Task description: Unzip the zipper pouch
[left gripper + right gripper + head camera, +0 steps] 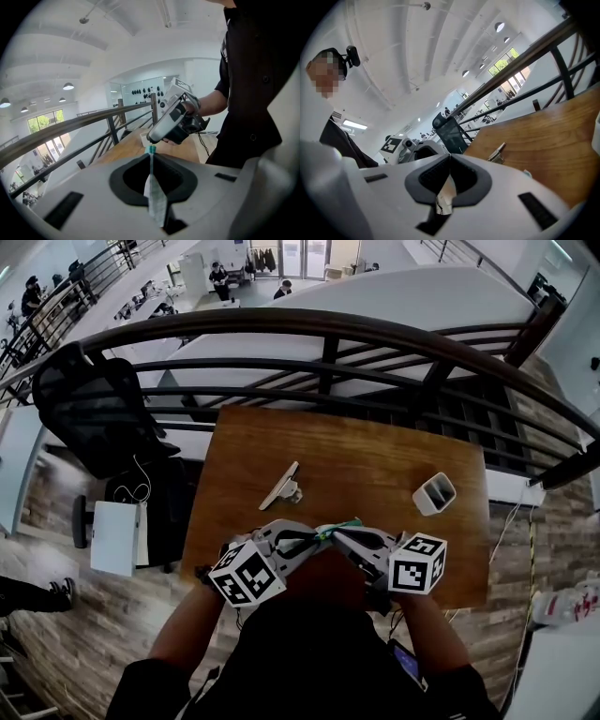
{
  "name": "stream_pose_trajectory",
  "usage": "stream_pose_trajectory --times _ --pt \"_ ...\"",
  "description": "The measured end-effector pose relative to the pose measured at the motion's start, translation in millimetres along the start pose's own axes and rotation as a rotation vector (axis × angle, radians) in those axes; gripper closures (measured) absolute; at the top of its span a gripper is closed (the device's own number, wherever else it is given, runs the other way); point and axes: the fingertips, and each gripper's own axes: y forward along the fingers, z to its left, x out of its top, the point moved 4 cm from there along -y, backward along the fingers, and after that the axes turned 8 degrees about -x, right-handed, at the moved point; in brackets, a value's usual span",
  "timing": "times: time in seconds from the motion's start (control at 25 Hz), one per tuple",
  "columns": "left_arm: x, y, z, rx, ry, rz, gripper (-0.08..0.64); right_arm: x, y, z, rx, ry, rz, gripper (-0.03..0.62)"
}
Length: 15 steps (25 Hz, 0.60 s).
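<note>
The left gripper (152,153) was clamped shut on the thin edge of the zipper pouch (154,196), whose teal end stuck out just past the tips. The right gripper (450,155) was closed too, pinching a small pale piece, probably the zipper's pull, though that was hard to make out. The pouch hung between the two tools, above the near edge of the wooden table (356,456). Farther back on the table stood a small stand (281,486) and a white cup (434,493).
</note>
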Motion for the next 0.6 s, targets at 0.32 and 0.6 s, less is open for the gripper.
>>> stream_pose_trajectory --times 0.32,0.6 --pt "-2 1 -2 0.009 0.004 0.009 0.534 -4 0 -6 -0.039 -0.033 0.017 0.591" --pt "1 -9 1 0.008 -0.074 -0.066 0.537 -7 -5 -20 -0.145 -0.087 0.027 0.594"
